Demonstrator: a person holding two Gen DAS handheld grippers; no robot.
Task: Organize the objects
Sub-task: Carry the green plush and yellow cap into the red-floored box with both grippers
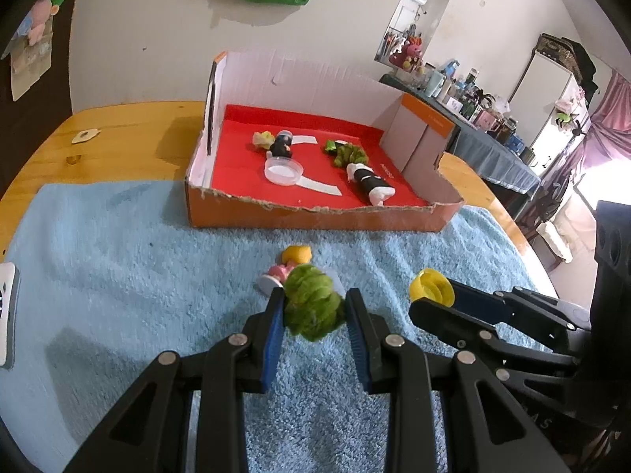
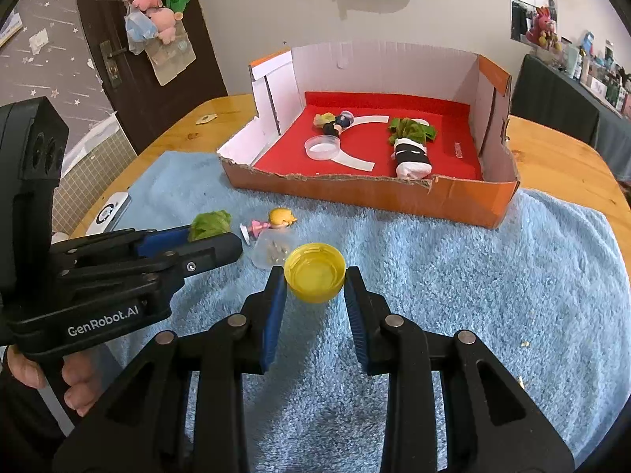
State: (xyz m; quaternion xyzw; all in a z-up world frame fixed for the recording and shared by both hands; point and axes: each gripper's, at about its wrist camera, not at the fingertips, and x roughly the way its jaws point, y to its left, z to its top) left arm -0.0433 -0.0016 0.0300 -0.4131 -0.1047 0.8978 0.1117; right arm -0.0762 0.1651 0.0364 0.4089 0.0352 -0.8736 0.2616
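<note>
My left gripper (image 1: 314, 307) is shut on a fuzzy green tuft (image 1: 311, 301), held just above the blue towel (image 1: 138, 260). Behind the tuft lies a small doll (image 1: 290, 266) with yellow hair and a pink dress. My right gripper (image 2: 315, 283) is shut on a yellow cap half (image 2: 314, 277), its hollow side facing up. In the right wrist view the doll (image 2: 272, 222) lies beside a clear capsule half (image 2: 272, 252), and the left gripper (image 2: 215, 242) with the tuft (image 2: 210, 224) comes in from the left. The right gripper (image 1: 430, 295) and the cap (image 1: 431, 284) show at the right in the left wrist view.
An orange cardboard box (image 2: 394, 193) with a red floor stands at the far edge of the towel; inside lie a clear lid (image 2: 322, 146), a small figure (image 2: 335, 122), white paper strips and a black-and-white roll with green fuzz (image 2: 412, 149). A white device (image 2: 110, 209) rests at the towel's left edge. A hand (image 2: 75, 378) grips the left handle.
</note>
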